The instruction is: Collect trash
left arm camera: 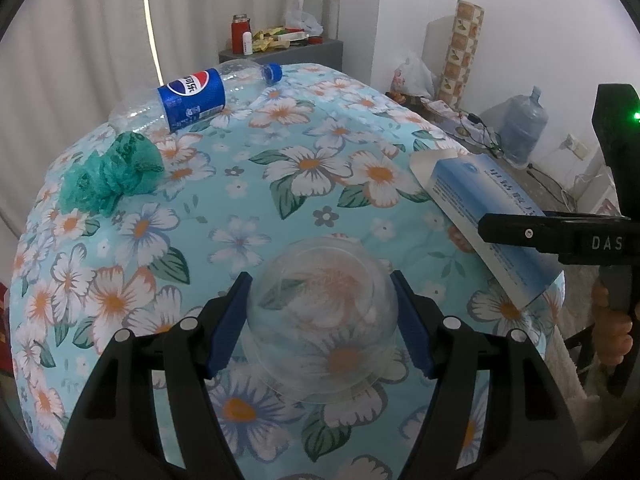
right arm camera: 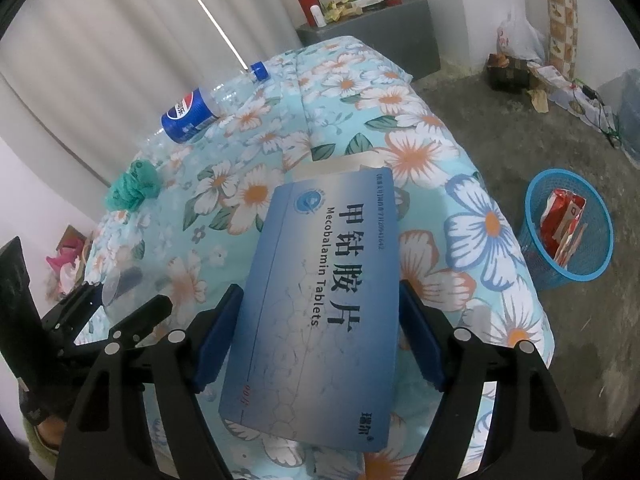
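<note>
Meanwhile, over the floral bedspread (right arm camera: pixel 460 152), the right gripper (right arm camera: pixel 320 336) clasps a blue tablet box (right arm camera: pixel 320 304) (long axis pointing away, flap foremost); the left gripper (left arm camera: pixel 322 320) clamps an upturned clear plastic cup (left arm camera: pixel 320 312).

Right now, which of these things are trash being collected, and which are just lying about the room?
Part of the job:
clear plastic cup between the left gripper pads
blue tablet box in the right gripper
Pepsi bottle
green netting
blue basket

Just lying about:
water jug
patterned roll
red flask
</note>
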